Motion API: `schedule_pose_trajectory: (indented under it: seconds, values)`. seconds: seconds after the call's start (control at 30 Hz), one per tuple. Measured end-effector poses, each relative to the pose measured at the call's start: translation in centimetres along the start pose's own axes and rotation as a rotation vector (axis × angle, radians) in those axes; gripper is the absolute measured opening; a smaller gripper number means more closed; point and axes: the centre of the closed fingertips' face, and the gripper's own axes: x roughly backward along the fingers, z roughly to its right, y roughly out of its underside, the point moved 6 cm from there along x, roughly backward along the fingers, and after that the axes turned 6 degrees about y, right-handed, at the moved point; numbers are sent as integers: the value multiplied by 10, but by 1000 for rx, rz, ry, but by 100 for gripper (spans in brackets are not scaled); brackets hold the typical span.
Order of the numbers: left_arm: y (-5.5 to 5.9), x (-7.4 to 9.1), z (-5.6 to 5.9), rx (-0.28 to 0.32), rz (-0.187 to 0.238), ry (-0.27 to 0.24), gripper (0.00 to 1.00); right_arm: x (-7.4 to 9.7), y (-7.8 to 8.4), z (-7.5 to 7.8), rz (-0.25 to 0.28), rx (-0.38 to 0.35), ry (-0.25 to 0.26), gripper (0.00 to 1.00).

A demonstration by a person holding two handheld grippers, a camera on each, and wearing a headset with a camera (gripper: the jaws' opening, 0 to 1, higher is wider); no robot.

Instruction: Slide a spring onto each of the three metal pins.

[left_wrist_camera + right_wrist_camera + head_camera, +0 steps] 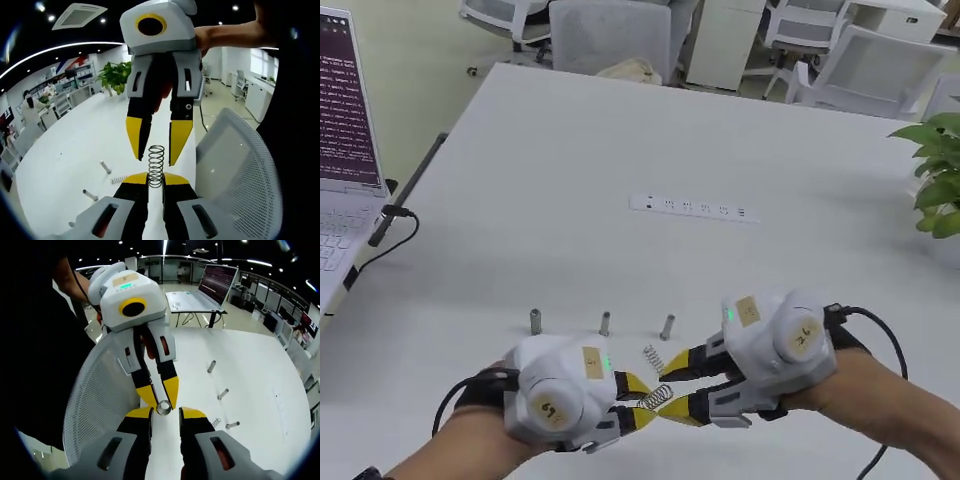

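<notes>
Left gripper point(156, 181): I find its jaws narrow, clamped on one end of a spring point(156, 162) that stands straight out past the tips.
Right gripper point(166, 415): jaws partly open, facing the left jaws, one tip either side of the spring's free end; contact I cannot confirm.
Second spring point(653, 357): lying on the table point(620, 150) just beyond the meeting tips.
Pins point(536, 321) point(605, 323) point(667, 326): three, upright in a row beyond that spring, bare.
</notes>
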Motion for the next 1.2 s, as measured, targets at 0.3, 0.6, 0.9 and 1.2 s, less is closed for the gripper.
schedule_pose_trajectory:
  seconds: [0.3,0.6,0.9,1.2]
  values:
    - [-1,-5,7,-31,-23,31,2,-5,1,-6,-39,72,-28,15]
    - [-2,-4,7,-26,-19,39,2,-6,2,-8,-44,112,-38,8]
    - [8,-4,7,1,-40,30,4,-9,4,-8,-48,103,-30,8]
    - [26,13,0,140,5,-16,10,-8,14,1,-52,65,10,8]
